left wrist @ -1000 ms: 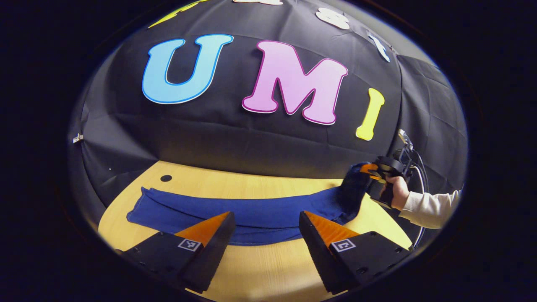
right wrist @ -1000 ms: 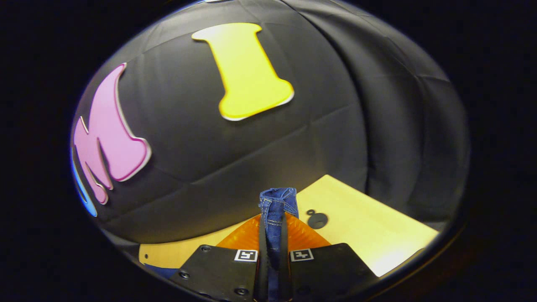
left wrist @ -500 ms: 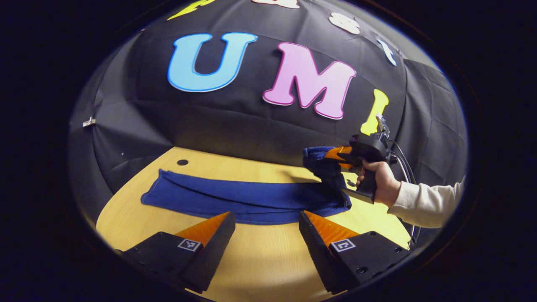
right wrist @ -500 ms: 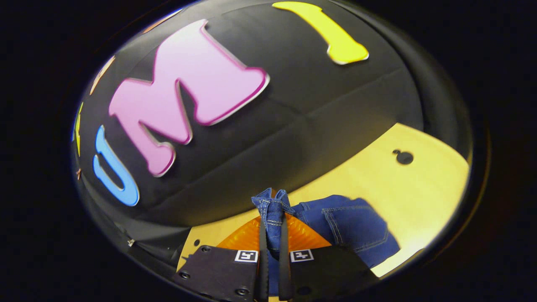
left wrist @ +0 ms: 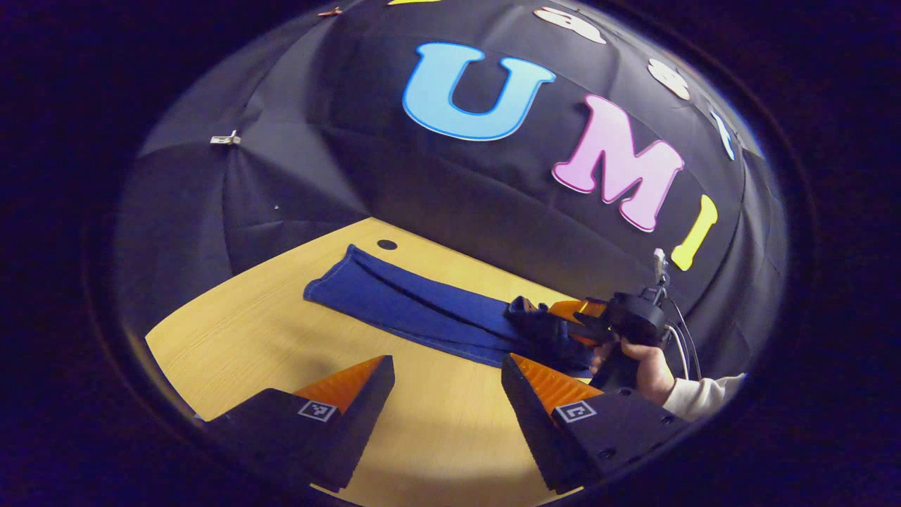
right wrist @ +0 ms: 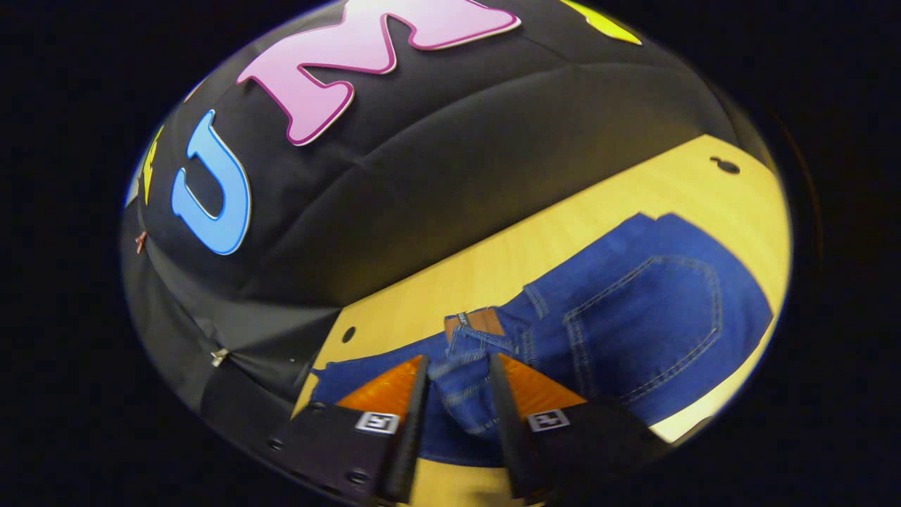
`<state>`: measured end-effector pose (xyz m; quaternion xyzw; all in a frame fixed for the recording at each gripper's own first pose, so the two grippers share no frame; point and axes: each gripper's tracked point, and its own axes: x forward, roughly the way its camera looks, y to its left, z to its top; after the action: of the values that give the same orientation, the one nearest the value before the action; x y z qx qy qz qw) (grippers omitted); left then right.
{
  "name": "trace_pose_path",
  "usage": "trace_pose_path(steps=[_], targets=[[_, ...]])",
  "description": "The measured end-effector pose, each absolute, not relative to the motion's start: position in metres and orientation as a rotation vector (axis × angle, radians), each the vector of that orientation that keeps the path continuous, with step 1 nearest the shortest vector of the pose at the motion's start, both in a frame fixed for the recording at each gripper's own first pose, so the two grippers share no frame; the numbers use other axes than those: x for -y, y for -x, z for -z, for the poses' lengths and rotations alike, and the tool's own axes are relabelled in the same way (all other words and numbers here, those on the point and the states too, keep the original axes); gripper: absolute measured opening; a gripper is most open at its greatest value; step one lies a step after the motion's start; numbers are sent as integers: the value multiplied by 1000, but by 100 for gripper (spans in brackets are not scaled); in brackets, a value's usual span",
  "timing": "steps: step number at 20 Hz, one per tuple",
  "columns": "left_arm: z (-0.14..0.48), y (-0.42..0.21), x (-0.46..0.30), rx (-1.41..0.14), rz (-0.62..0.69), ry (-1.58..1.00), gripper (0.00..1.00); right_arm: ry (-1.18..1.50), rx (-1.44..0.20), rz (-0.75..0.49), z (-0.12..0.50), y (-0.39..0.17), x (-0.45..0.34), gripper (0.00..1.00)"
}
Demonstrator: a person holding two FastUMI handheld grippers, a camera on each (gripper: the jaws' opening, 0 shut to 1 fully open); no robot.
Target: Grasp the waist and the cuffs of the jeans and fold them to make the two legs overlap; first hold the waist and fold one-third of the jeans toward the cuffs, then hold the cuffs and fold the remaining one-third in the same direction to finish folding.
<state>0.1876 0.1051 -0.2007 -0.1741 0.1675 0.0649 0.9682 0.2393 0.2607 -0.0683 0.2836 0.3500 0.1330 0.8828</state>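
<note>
Left gripper (left wrist: 447, 380) hangs spread over bare table (left wrist: 232, 331); jeans (left wrist: 415, 310) stretch toward the far edge. Right gripper (right wrist: 456, 377) has brought the waistband (right wrist: 475, 324) down onto the legs, and its fingers are easing apart. First third looks folded.

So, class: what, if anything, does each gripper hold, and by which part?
The right gripper has the jeans by the waistband, though its fingers have parted and may be letting go. The left gripper is open and holds nothing.

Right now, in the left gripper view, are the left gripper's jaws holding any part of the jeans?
No. The left gripper hovers with its jaws wide apart over bare table, short of the jeans.
</note>
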Motion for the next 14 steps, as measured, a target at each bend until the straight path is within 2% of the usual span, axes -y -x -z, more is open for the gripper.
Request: trace_pose_path(steps=[2,3,4,10,14], targets=[[203,-199,-140,-315,-202,359,96,-521,-722,-279,76,-236,-256,95],[201,-207,-159,-304,-235,356,96,-482,-719,-288,75,-229,-253,84],[199,-217,-177,-288,-262,356,96,-446,-716,-302,73,-222,-253,96],[207,-305,-262,-280,-329,341,96,-310,-562,-341,31,-198,-240,97],[259,-345,-296,-397,-368,360,96,-317,-565,-357,26,-175,-230,97]])
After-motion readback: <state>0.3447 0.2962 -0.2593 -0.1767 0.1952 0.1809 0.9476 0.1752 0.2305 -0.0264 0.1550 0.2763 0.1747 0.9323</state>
